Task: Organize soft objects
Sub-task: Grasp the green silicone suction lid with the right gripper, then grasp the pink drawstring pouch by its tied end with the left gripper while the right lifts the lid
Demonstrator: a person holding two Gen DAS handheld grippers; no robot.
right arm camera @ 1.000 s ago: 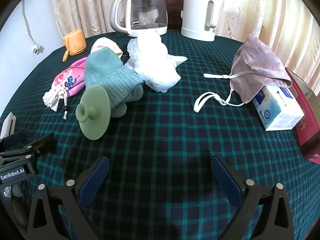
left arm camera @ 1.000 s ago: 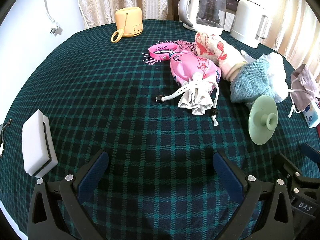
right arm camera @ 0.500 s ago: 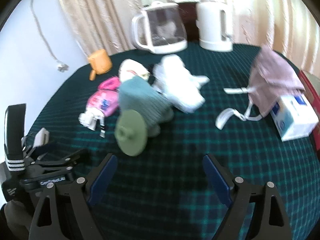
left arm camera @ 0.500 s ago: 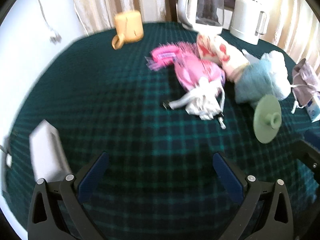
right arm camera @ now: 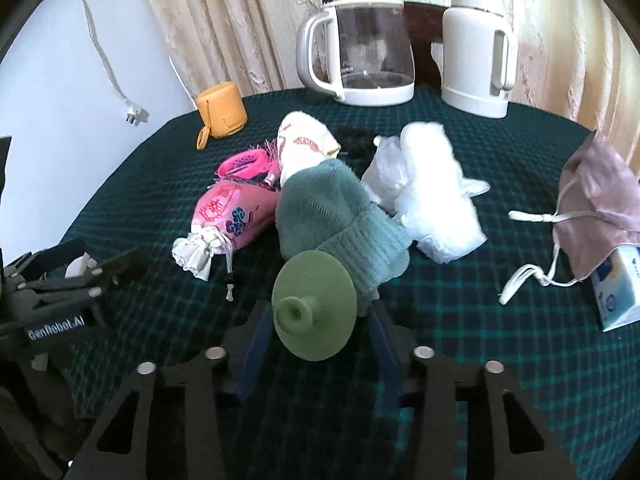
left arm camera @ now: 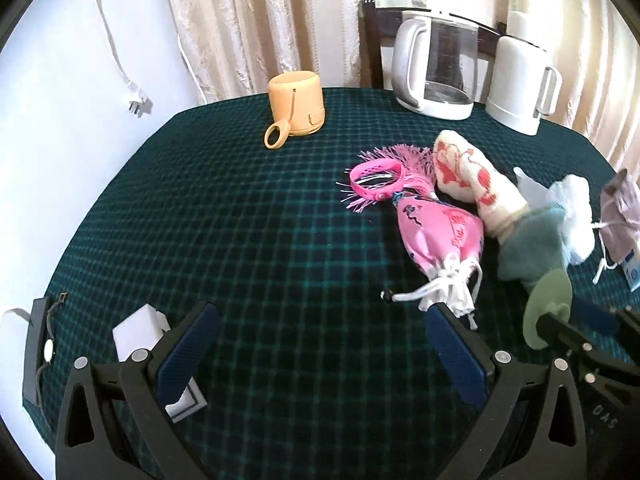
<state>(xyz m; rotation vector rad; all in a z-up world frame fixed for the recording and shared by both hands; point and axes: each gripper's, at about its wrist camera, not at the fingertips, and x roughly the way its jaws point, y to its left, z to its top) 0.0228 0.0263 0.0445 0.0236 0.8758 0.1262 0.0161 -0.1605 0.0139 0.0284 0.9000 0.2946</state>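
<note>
The right gripper [right arm camera: 316,344] is closing its jaws around a round green silicone disc [right arm camera: 314,306] with a little knob in the middle. The disc sits between the two blue pads, at the near end of the pile of soft things. I cannot tell if the pads press on it.

The left gripper [left arm camera: 320,344] has its jaws wide apart with nothing between them. It hangs over a bare part of the dark green checked tablecloth [left arm camera: 240,240]. A white sponge block [left arm camera: 152,356] lies just beside its left finger.

The soft things lie together in the middle of the table. A teal knit sock [right arm camera: 332,224] touches the green disc. Next to it, on the left in the right wrist view, is a pink drawstring pouch [right arm camera: 232,216] with a white tied end. Behind the sock is a white sock with red pictures [right arm camera: 304,148]. A pink wristband [left arm camera: 376,180] with pink fringe lies by the pouch. A crumpled white plastic bag [right arm camera: 432,196] touches the teal sock on its right.

Farther right, a pale purple face mask [right arm camera: 600,200] with white straps leans on a small tissue pack [right arm camera: 618,288].

At the back stand a glass kettle [right arm camera: 360,60], a white jug [right arm camera: 476,60] and a small orange speaker [left arm camera: 296,104].
</note>
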